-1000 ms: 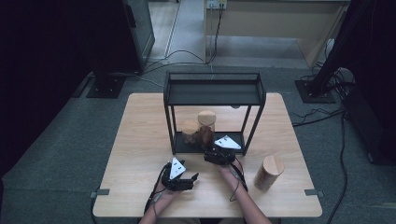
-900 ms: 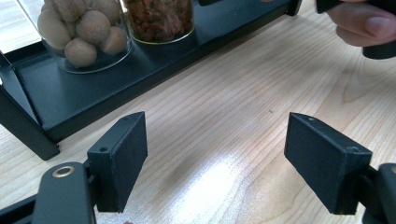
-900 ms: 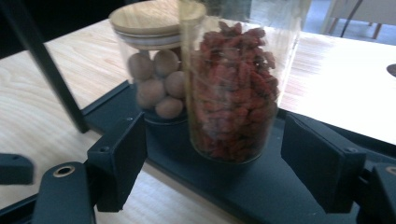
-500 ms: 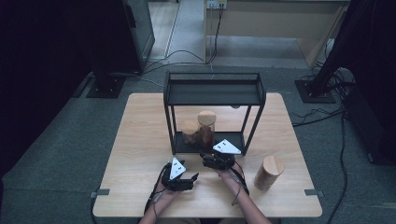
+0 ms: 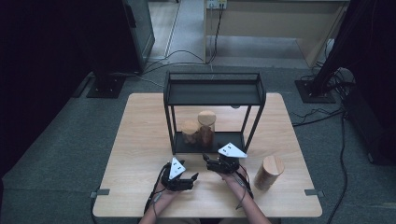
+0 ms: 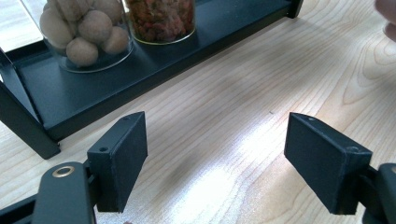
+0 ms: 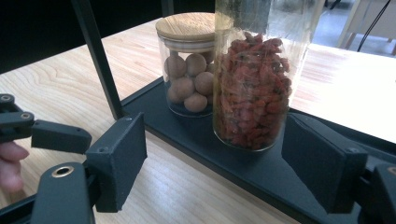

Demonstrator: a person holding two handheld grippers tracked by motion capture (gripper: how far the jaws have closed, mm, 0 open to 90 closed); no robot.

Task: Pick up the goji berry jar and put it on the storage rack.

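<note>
My right gripper [image 5: 221, 164] is hovering released before the tall jar of red berries [image 7: 252, 79] on the black rack's lower shelf [image 7: 201, 140] | ball jar [image 7: 189, 70] touching behind it | rack post [image 7: 98, 60] standing alongside | my left gripper [image 5: 180, 179] is resting released on the table [image 5: 140, 140] | wooden-lidded canister [image 5: 269, 171] to my right.

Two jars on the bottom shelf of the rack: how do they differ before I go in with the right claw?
The tall jar holds small red dried pieces; the short jar holds round tan balls. The tall jar stands much higher and nearer the right claw; the short jar sits behind and to its left. The short jar's wooden lid shows from the right gripper view; the tall jar's top is cut off there. Both are clear glass, upright on the rack's bottom shelf.
</note>
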